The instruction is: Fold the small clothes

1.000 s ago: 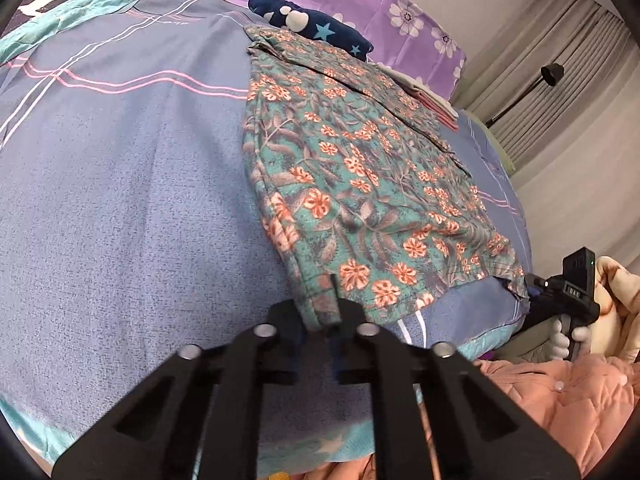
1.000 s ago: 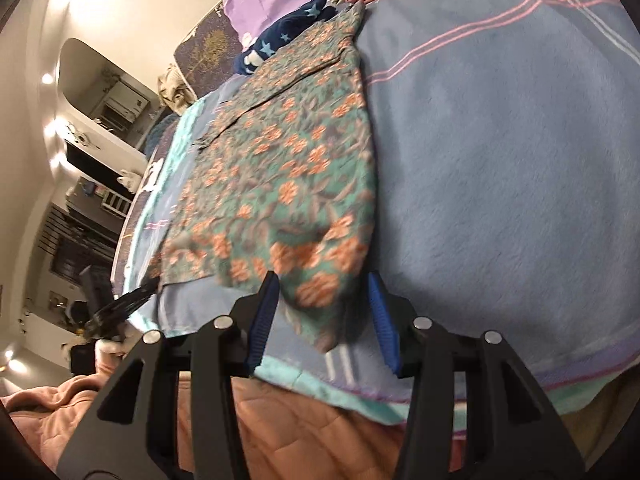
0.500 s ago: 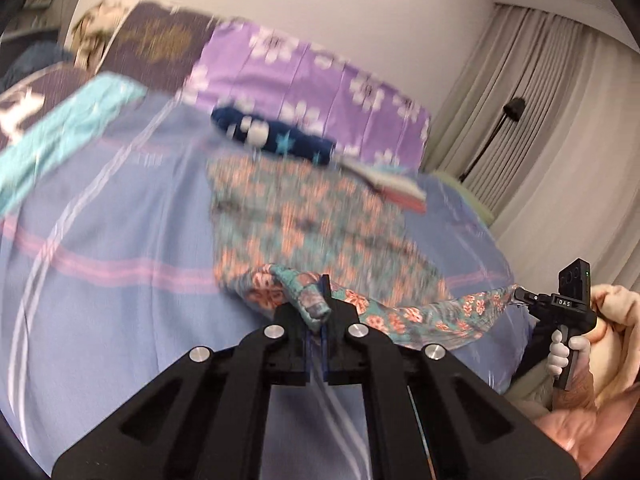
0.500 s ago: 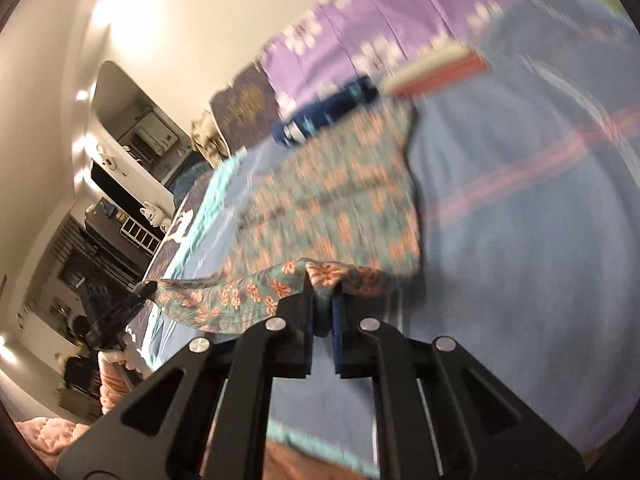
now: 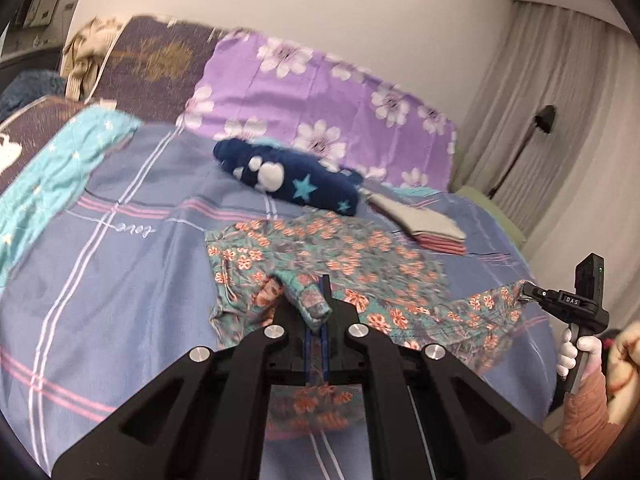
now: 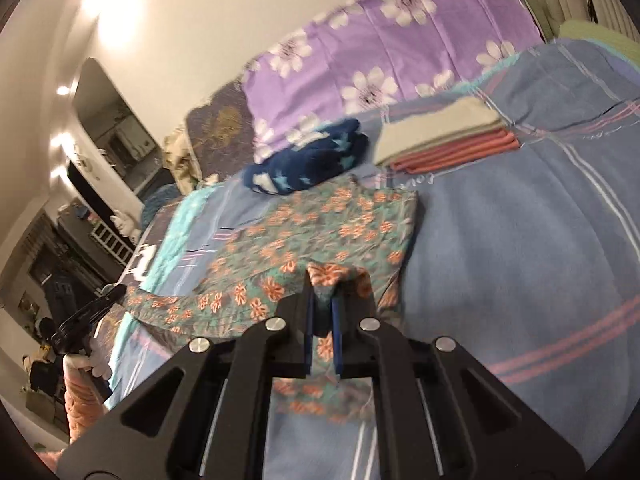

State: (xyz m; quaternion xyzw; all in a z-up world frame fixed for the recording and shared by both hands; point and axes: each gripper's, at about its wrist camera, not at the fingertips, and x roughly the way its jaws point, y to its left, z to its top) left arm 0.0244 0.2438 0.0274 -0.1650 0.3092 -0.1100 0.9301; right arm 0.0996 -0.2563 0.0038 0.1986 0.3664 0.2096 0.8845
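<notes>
Left wrist: left gripper point(image 5: 316, 312) clamped on floral garment point(image 5: 340, 256) corner, lifted over blue bed point(image 5: 120, 264); far half lies flat.
Right wrist: right gripper point(image 6: 322, 300) pinched tight on the other corner; folded stack point(image 6: 444, 136) beyond.

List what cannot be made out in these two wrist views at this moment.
- Floral garment: its near hem is hidden under the left gripper in the left wrist view, and behind the right gripper in the right wrist view.
- Folded stack: the number of pieces is unclear, smeared by motion blur in the right wrist view.
- Dark blue star fleece: the kind of item is unclear; it is bunched up.
</notes>
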